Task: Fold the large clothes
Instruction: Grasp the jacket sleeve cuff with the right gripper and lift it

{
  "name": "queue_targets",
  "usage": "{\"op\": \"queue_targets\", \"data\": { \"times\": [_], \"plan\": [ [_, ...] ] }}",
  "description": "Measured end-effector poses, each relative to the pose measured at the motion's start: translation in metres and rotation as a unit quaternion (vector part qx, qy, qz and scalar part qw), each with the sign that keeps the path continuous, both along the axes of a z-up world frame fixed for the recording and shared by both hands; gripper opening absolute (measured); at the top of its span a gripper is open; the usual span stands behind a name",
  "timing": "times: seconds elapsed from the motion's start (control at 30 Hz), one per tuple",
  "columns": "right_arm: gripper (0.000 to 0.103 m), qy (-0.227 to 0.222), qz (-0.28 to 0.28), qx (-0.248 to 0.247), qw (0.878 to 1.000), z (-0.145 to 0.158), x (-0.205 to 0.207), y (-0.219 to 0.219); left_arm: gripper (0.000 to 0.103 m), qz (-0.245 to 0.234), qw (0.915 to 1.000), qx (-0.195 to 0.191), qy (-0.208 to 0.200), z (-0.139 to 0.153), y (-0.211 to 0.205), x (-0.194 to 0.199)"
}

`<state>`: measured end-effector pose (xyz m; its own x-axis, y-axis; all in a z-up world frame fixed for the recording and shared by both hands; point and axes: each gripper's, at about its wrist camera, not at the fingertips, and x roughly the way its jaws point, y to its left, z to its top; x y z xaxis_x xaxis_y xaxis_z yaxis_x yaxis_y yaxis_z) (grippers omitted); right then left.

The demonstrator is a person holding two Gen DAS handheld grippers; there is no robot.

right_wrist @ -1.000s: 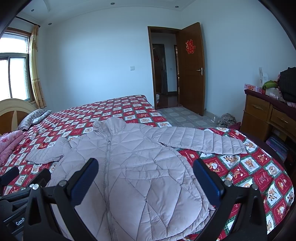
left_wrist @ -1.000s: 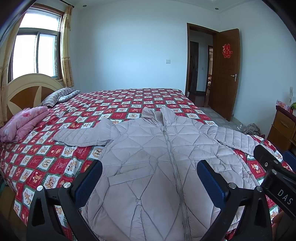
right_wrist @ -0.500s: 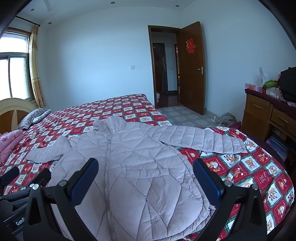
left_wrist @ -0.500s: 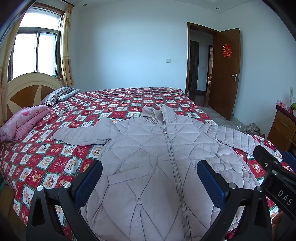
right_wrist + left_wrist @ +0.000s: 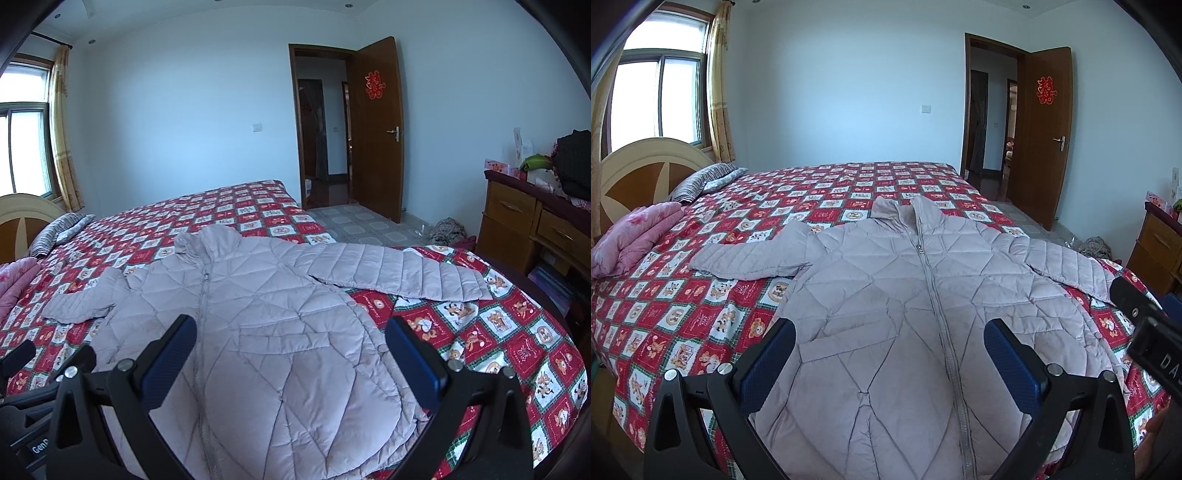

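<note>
A pale lilac quilted jacket (image 5: 905, 295) lies flat, zipped, front up, on the bed with both sleeves spread out; it also shows in the right wrist view (image 5: 266, 314). My left gripper (image 5: 888, 347) is open and empty, held above the jacket's lower front, its blue pads to either side of the zip. My right gripper (image 5: 290, 341) is open and empty above the jacket's lower right half. The right sleeve (image 5: 399, 271) stretches toward the bed's edge. The left sleeve (image 5: 750, 254) lies toward the pillows.
The bed has a red patterned cover (image 5: 676, 314). A folded pink blanket (image 5: 631, 236) and a striped pillow (image 5: 701, 179) lie by the headboard. A wooden dresser (image 5: 532, 225) stands at the right. An open door (image 5: 376, 129) is behind the bed.
Both grippers have drifted slightly, so the jacket sits a little differently in each view. The jacket has not moved and both grippers stay open.
</note>
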<state>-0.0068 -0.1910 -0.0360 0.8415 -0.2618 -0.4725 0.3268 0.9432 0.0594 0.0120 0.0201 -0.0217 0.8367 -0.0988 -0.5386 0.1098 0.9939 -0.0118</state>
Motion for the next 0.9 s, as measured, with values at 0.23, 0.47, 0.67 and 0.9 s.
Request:
{"op": "queue_targets", "data": {
  "times": [0.23, 0.47, 0.67, 0.9],
  "plan": [
    [0.103, -0.003, -0.012, -0.011, 1.0, 0.004, 0.026, -0.019, 0.102, -0.008, 0.9998, -0.016, 0.009, -0.005, 0.008, 0.034],
    [0.103, 0.014, -0.032, 0.002, 0.999, -0.018, 0.054, -0.07, 0.102, 0.003, 0.9983, -0.007, 0.057, -0.027, 0.024, 0.106],
    [0.088, 0.052, -0.127, 0.032, 0.99, -0.047, 0.065, -0.172, 0.102, 0.017, 0.9962, -0.016, 0.083, -0.057, 0.05, 0.172],
    [0.086, 0.069, -0.273, 0.113, 0.953, -0.071, 0.053, -0.304, 0.102, 0.063, 0.996, 0.023, 0.059, -0.074, 0.068, 0.221]
  ]
}}
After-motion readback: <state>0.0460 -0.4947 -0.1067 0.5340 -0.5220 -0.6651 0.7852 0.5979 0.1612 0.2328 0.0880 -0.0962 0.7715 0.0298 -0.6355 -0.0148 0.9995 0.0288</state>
